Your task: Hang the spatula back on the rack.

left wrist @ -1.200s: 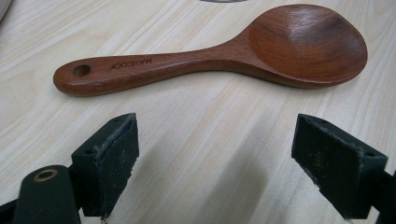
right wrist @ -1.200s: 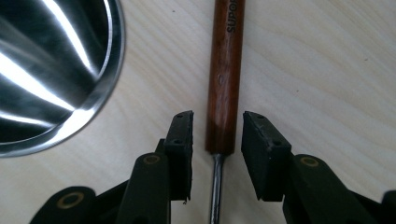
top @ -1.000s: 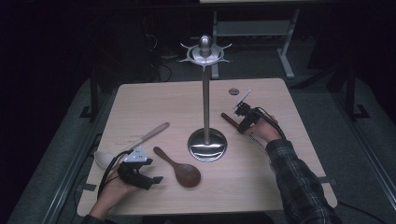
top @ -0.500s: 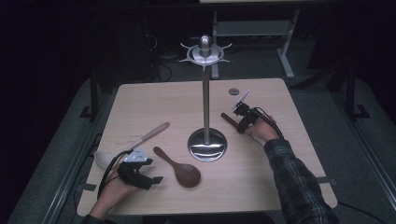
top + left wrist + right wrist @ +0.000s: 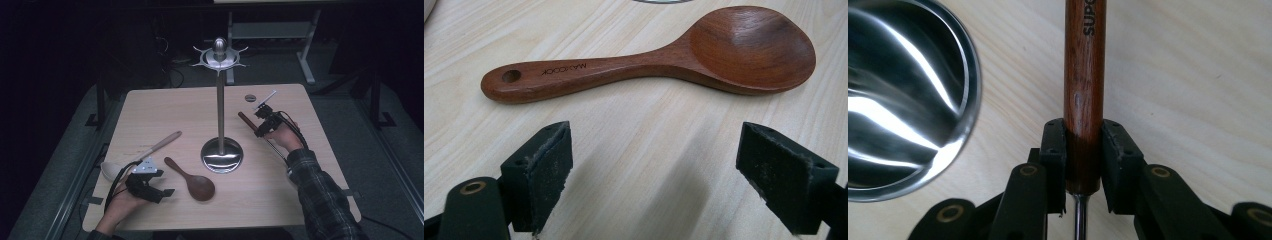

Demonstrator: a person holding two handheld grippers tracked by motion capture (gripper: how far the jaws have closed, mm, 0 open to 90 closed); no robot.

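Note:
A tall metal utensil stand with a hooked crown rises mid-table. My right gripper is shut on the dark wooden handle of a utensil lying right of the stand's base. A thin metal shaft runs back from the handle under the hand. A dark wooden spoon lies flat at the front. My left gripper stands open just short of it, with bare table between its jaws.
A pale spoon with a light wooden handle lies at the front left, its bowl near the table edge. A small round disc sits at the back right. Dark floor surrounds the table.

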